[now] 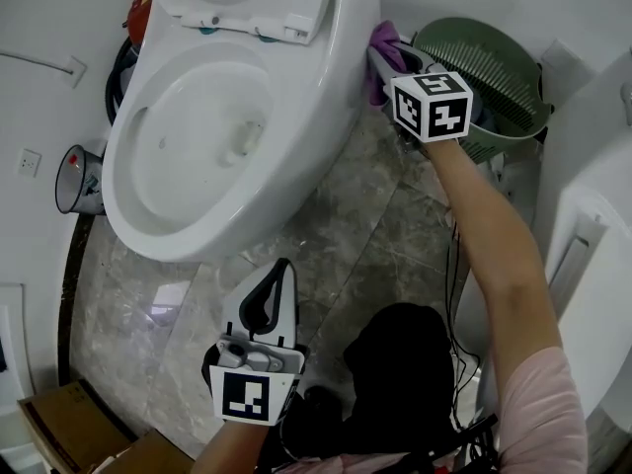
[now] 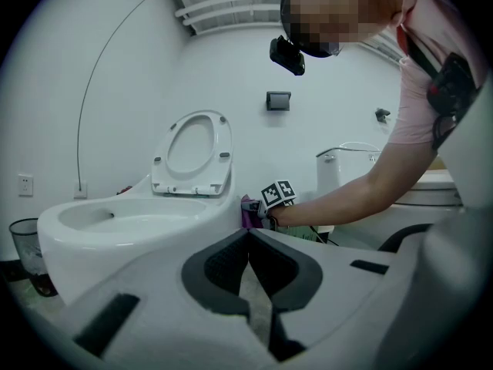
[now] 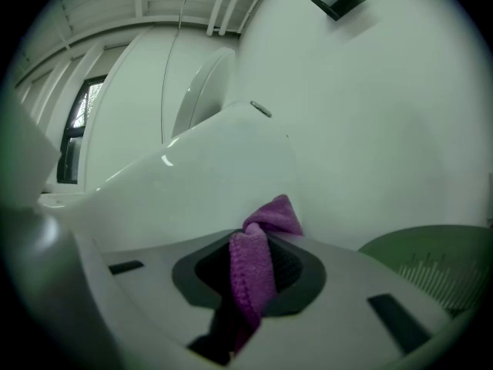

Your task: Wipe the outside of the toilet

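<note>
A white toilet [image 1: 227, 117] with its seat and lid raised fills the upper left of the head view. My right gripper [image 1: 380, 62] is shut on a purple cloth [image 1: 383, 39], which presses against the bowl's outer right side near the back. In the right gripper view the purple cloth [image 3: 254, 264] hangs between the jaws, its tip against the toilet's outer wall [image 3: 200, 183]. My left gripper [image 1: 281, 270] hovers low over the floor in front of the bowl, shut and empty. The left gripper view shows the toilet [image 2: 131, 222] and the right gripper [image 2: 258, 206] beside it.
A green basket [image 1: 494, 87] stands right behind the right gripper. Left of the toilet sit a small bin [image 1: 79, 181] and a wall socket [image 1: 28, 162]. Cardboard boxes [image 1: 69, 428] lie at bottom left. A white fixture [image 1: 592, 255] lines the right side. The floor is grey marble tile [image 1: 375, 235].
</note>
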A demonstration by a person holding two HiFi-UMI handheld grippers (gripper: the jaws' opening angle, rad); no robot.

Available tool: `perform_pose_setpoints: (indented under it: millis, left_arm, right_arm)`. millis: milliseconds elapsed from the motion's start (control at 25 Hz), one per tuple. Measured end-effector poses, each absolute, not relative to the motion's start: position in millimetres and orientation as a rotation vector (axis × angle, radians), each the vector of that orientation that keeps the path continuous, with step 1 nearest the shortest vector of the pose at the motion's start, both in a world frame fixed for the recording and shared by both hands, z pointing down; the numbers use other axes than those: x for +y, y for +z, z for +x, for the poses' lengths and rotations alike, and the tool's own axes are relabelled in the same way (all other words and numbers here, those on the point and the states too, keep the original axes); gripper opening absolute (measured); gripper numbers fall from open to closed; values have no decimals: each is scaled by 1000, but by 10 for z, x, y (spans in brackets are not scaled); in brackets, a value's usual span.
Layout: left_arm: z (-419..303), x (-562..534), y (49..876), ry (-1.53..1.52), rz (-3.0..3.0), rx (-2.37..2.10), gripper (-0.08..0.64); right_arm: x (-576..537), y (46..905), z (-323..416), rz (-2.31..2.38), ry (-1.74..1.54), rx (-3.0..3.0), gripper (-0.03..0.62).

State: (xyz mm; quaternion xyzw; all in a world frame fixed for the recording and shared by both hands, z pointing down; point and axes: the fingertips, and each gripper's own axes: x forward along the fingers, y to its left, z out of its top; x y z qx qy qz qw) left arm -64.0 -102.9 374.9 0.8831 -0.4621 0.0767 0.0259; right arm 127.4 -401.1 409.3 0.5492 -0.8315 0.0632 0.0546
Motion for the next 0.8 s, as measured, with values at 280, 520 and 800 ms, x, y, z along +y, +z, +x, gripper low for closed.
perform_pose_setpoints:
  millis: [280,520,800]
  left_arm:
    - [-673,-996,3736,243,2710,-1433,9]
    - [-671,-961,3697,232,2718,-1444,8]
    - [-701,-920,3664,238,2721,-1454,9]
  right_arm:
    - [-3891,4086,1171,1620,213,-2577,58]
    - [-3758,4098,1075,1584,213,-2602,58]
    - [-3563,4110,917,1526,194,-2634,57]
